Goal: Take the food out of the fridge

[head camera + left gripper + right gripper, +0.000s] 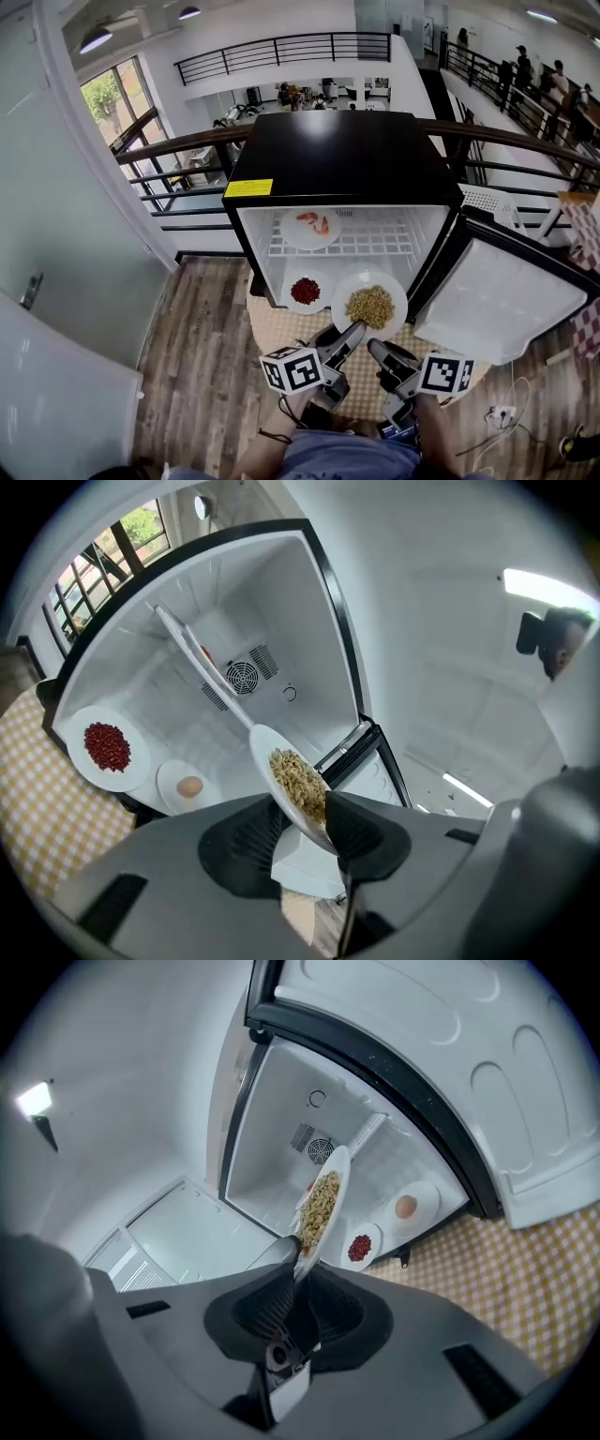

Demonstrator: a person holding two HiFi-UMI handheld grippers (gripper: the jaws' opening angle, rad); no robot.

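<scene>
The fridge's wire shelf (375,242) bears a plate of shrimp (312,228) at left. Its floor (155,747) holds a plate of red beans (306,291) and a plate with an egg (190,786).

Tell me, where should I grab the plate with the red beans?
Pinch the near rim of the red-bean plate, coming in level from the front of the open fridge. The plate is flat, its beans sit mid-plate leaving the edge bare, and the egg plate crowds its side.

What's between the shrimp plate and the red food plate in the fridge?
The white wire shelf: the shrimp plate rests on it, the red food plate sits below. Head view shows it.
</scene>
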